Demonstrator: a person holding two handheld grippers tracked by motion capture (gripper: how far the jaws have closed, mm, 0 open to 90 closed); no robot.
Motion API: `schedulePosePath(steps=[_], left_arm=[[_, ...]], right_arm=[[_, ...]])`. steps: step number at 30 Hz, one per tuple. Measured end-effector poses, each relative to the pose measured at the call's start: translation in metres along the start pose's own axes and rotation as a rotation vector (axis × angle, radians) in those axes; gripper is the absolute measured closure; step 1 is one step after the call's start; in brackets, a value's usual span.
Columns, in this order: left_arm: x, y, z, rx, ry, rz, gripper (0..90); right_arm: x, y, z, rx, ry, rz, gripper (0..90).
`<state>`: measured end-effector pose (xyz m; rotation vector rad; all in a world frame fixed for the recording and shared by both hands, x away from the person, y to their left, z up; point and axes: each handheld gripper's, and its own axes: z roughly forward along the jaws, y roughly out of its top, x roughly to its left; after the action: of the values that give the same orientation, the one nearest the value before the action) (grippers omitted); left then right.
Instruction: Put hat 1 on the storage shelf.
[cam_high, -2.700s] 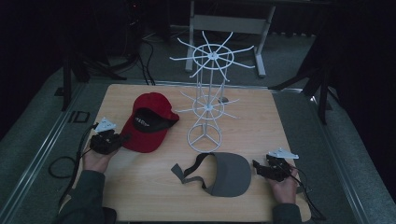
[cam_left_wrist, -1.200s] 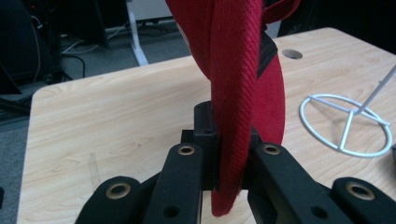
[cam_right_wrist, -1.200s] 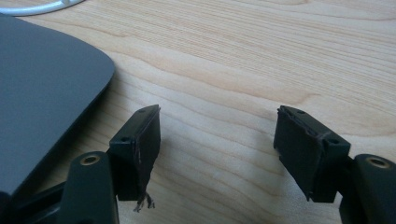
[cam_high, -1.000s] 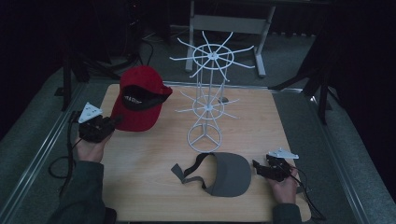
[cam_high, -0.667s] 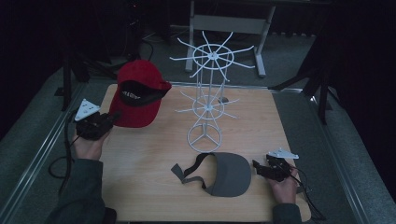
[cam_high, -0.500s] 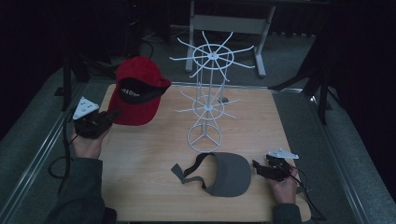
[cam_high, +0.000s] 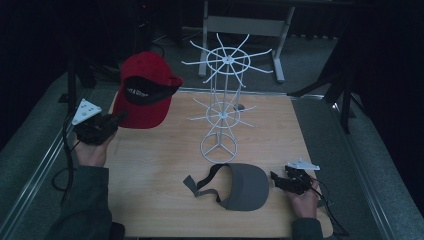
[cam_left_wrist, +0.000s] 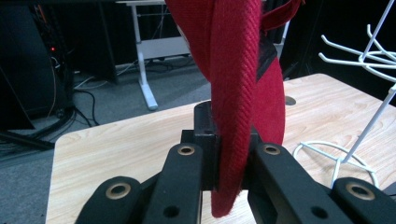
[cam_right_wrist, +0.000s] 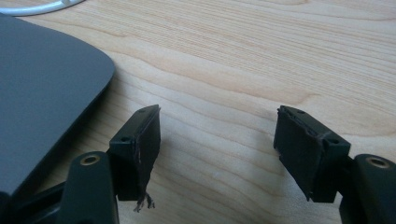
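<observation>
Our left tool grips the red cap left of the white rack. We should hook it squarely on a prong; right tool gapes idle

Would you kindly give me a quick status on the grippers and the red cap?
Left gripper shut on red cap, held above table. Right gripper open beside grey visor. White wire rack stands right of cap.

A white wire hat rack stands upright near the middle of the light wooden table, its spoked tiers bare and its ring base flat on the wood. A grey visor lies near the table's front edge, strap trailing left. Behind the table, a white desk frame stands on grey carpet.
</observation>
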<state>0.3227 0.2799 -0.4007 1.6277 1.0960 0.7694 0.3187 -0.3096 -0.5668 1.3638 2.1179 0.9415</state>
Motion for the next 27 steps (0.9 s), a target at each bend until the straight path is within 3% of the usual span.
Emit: schedulePosePath(steps=[9, 27], left_arm=[[0.001, 0.008, -0.005, -0.032, -0.010, -0.013, 86.0], [-0.004, 0.026, -0.015, -0.077, -0.009, 0.012, 86.0]], right_arm=[[0.000, 0.000, 0.000, 0.001, 0.000, 0.001, 31.8], [0.000, 0.000, 0.000, 0.000, 0.000, 0.002, 31.8]])
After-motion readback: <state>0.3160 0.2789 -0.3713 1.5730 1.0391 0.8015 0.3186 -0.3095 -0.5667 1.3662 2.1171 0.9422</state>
